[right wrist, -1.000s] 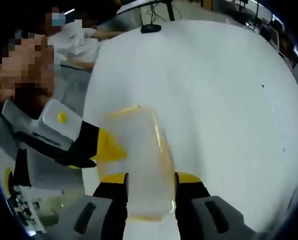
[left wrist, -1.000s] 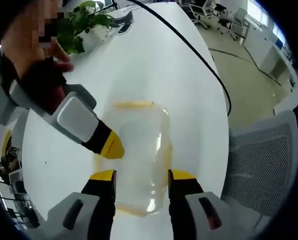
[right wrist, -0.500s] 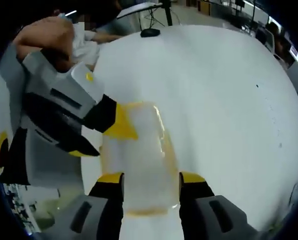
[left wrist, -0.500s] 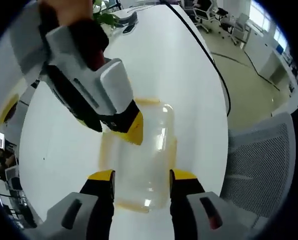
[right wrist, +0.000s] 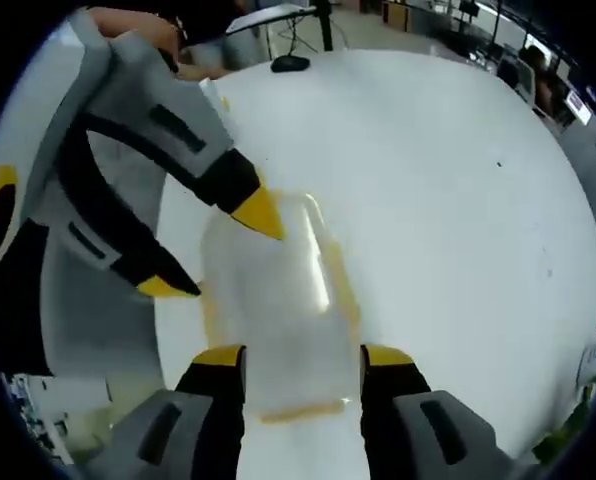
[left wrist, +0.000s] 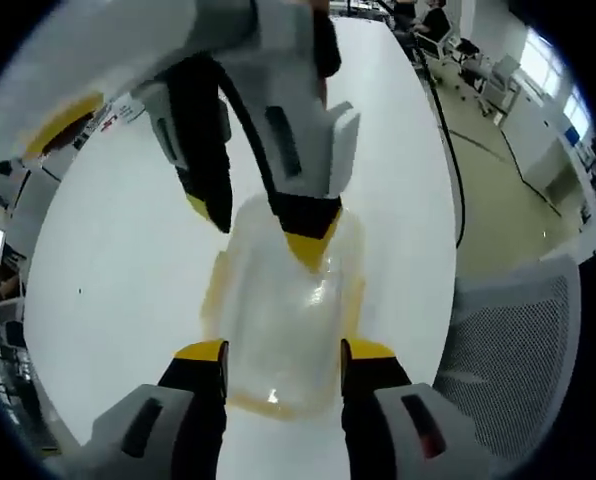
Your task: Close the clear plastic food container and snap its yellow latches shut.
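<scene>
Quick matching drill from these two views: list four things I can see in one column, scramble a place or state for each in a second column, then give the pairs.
1. container
2. right gripper
3. black cable
4. mesh chair

A. runs along the white table's edge
B. stands off the table, beside its edge
C. jaws open, tips down at the far end of the lid
D. lies on the white table between the left gripper's open jaws

Pairs: 1-D, 2-C, 3-A, 4-B
</scene>
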Demonstrator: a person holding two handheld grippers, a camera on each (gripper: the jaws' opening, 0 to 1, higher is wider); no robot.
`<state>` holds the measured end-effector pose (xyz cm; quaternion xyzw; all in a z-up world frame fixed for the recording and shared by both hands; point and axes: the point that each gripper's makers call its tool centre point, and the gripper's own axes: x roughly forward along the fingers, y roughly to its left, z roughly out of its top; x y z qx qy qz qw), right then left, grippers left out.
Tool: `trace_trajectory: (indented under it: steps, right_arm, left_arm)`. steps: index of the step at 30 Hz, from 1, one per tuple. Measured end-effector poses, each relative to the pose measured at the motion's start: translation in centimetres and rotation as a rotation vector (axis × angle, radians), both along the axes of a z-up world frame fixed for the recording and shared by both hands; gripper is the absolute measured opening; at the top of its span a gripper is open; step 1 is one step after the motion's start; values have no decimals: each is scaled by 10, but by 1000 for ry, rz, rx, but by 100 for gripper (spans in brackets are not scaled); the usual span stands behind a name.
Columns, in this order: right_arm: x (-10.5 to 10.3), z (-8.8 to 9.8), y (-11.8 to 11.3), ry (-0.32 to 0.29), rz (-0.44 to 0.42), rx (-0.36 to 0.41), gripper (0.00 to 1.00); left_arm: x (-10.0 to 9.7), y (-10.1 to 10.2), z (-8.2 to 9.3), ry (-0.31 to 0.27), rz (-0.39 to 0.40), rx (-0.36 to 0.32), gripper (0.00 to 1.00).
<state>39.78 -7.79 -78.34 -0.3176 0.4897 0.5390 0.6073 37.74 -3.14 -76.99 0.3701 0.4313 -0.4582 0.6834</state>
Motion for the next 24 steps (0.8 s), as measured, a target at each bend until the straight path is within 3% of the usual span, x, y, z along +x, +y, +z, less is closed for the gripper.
trace_trajectory:
  steps: [12, 20, 24]
  right_arm:
    - [-10, -3, -2, -33, 33, 14, 61]
    - [-13, -9, -4, -51, 84, 5, 70]
    - [-16, -9, -5, -51, 107, 1, 72]
  left_arm:
    - [1, 12, -9, -7, -30, 29, 57]
    - [5, 10, -10, -44, -126, 30, 65]
    - [-2, 15, -16, -10, -170, 64, 73]
